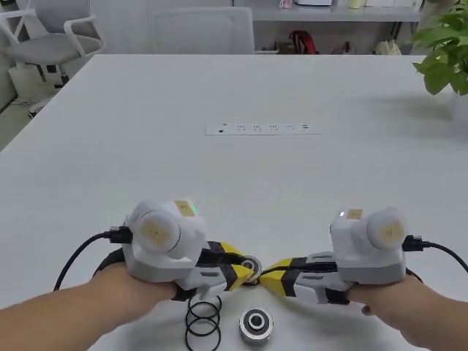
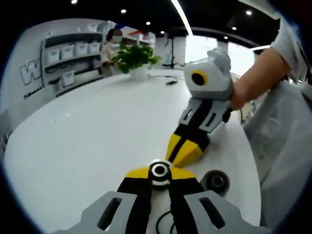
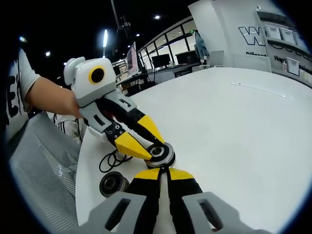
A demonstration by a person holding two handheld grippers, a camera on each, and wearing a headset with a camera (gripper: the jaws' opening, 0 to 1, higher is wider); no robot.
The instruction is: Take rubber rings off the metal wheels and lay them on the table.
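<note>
L tool (image 1: 243,270) clamped on metal wheel (image 1: 252,266), lower ctr. R tool (image 3: 163,173) jaws pressed together, tips touching wheel rim. Loose rubber rings (image 1: 203,322) on table (image 1: 292,183) below.

Big letter on the white wall (image 2: 30,73): a dark "W". The letters after it are cut off in both gripper views.
Small line of words (image 3: 258,52) under the "W": it starts with "D". The rest is too blurry to read.
White strip (image 1: 262,129) on the surface (image 1: 351,168): tiny dark marks, too small to read.
Sleeve (image 3: 12,92): dark print, cannot be read.
</note>
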